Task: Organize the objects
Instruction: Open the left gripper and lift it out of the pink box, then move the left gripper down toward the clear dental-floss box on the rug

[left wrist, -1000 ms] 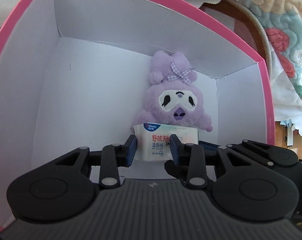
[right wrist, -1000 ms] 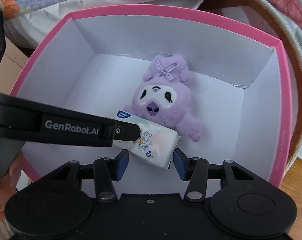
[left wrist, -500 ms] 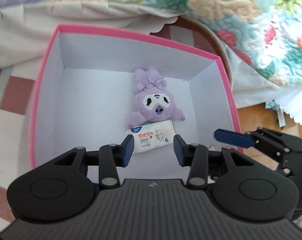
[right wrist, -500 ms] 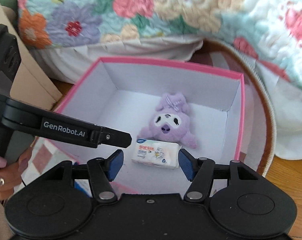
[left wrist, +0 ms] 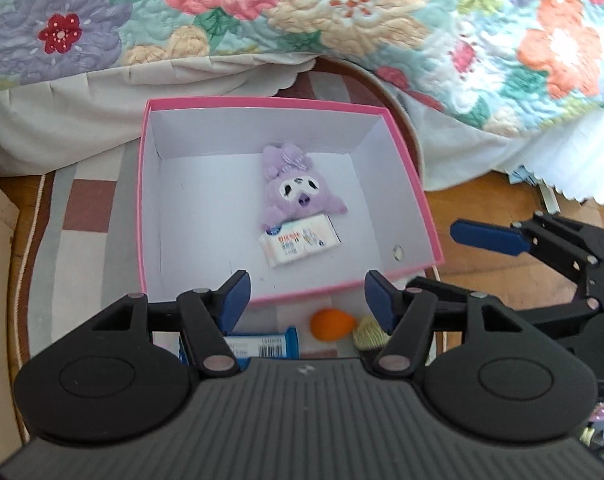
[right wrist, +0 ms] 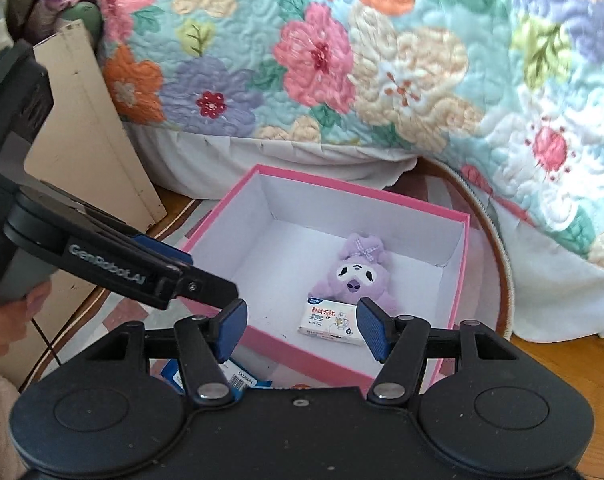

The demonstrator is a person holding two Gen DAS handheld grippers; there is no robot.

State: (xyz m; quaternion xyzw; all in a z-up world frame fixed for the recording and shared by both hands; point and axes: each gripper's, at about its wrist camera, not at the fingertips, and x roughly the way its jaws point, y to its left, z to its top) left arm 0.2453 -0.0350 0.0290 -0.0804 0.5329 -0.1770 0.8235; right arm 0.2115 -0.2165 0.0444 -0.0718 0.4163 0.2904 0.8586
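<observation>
A pink box [left wrist: 261,101] with white inner walls stands on a rug. Inside it a purple plush toy [left wrist: 297,192] lies on its back, and a white wipes packet [left wrist: 299,240] rests flat against its lower edge. My left gripper [left wrist: 306,294] hovers high above the box's near wall, its jaws opening with nothing between them. My right gripper [right wrist: 300,320] also hangs above the near wall, open and holding nothing. From this side the plush [right wrist: 358,268] and packet [right wrist: 330,320] lie in the box [right wrist: 342,192]. A right finger [left wrist: 490,236] shows at the right.
A floral quilt [left wrist: 342,12] drapes down behind the box. In front of the box lie an orange object [left wrist: 332,324], a blue barcoded packet [left wrist: 261,346] and a beige ball [left wrist: 368,334]. A beige board [right wrist: 93,140] leans at the left. A person's hand [right wrist: 5,312] holds the left gripper.
The left gripper let go of the wipes packet, which now lies in the box. Both grippers rose up and back out of the box, and the left jaws widened.
</observation>
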